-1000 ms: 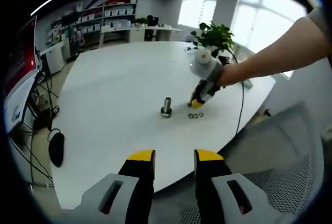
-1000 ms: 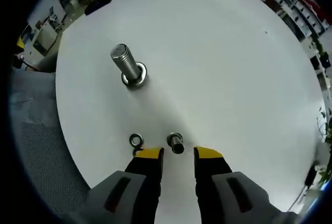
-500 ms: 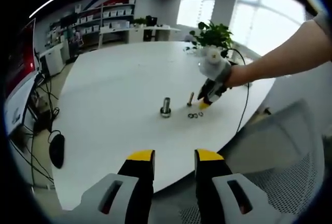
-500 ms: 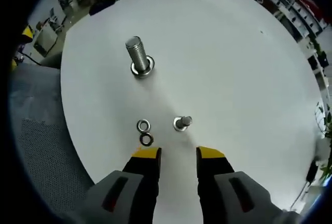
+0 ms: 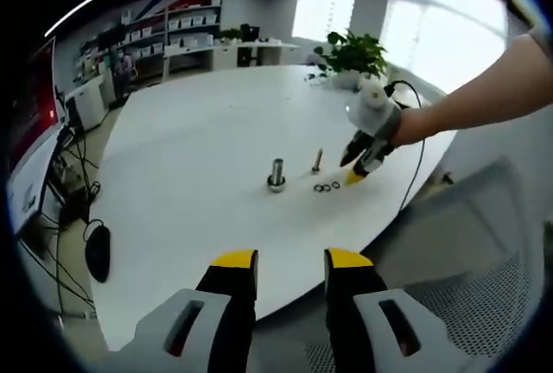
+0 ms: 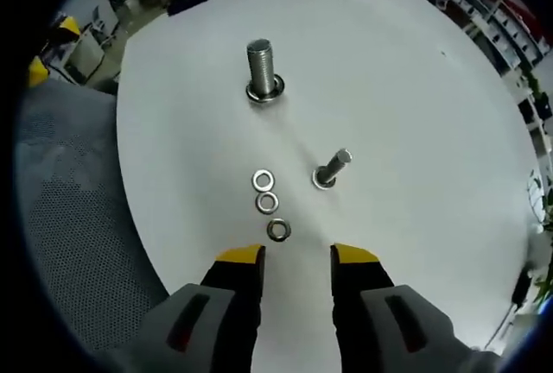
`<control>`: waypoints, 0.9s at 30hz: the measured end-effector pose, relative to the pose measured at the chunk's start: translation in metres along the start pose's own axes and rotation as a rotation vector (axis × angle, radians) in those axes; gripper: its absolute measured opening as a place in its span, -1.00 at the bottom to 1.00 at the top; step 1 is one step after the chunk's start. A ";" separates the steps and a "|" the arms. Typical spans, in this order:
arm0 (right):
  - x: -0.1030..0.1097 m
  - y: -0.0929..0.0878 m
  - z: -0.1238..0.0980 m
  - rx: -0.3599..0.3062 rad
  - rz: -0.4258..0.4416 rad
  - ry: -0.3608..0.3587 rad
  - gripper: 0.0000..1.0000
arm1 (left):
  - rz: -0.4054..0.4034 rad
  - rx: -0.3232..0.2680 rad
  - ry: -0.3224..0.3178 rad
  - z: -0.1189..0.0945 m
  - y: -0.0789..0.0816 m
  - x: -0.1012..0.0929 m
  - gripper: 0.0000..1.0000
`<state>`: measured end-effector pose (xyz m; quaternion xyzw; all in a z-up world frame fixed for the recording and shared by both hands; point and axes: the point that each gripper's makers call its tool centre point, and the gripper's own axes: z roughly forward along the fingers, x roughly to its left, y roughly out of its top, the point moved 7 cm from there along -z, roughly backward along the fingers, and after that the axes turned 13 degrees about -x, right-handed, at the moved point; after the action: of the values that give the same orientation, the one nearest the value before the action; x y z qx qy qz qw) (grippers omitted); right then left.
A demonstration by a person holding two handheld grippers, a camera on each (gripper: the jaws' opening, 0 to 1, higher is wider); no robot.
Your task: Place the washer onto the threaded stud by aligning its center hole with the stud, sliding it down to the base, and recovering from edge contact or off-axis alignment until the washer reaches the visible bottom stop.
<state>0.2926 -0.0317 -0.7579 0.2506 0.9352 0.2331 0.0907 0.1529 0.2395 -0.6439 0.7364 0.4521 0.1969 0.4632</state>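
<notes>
Your right tool (image 6: pixel 296 256) hovers, jaws parted, empty, above three small metal washers (image 6: pixel 267 203); left tool (image 5: pixel 289 260) parted, off white worktop (image 5: pixel 199 131).

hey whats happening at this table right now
A person holds tongs in each hand over a white table. The right tongs are open and empty, just short of three loose washers lying in a row. A small stud and a larger stud stand beyond them. No washer is picked up yet. The left tongs hang open at the table's edge.
</notes>
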 end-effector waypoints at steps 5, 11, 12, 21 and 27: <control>0.006 -0.005 0.003 0.013 -0.015 0.028 -0.33 | -0.001 0.008 -0.002 0.000 -0.001 0.000 -0.42; 0.008 -0.002 0.011 0.007 -0.043 0.034 -0.36 | 0.010 0.017 0.000 0.000 -0.002 -0.001 -0.42; 0.008 0.000 0.013 0.005 -0.037 0.037 -0.36 | 0.012 0.019 0.004 0.000 -0.002 -0.001 -0.42; 0.006 0.007 0.022 -0.016 0.009 0.050 -0.43 | 0.005 0.033 0.008 0.001 -0.004 0.001 -0.42; 0.004 0.006 0.021 -0.012 -0.032 0.072 -0.51 | -0.001 0.033 0.014 0.001 -0.004 0.002 -0.42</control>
<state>0.2977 -0.0175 -0.7734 0.2264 0.9403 0.2462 0.0622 0.1524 0.2413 -0.6481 0.7423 0.4591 0.1945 0.4477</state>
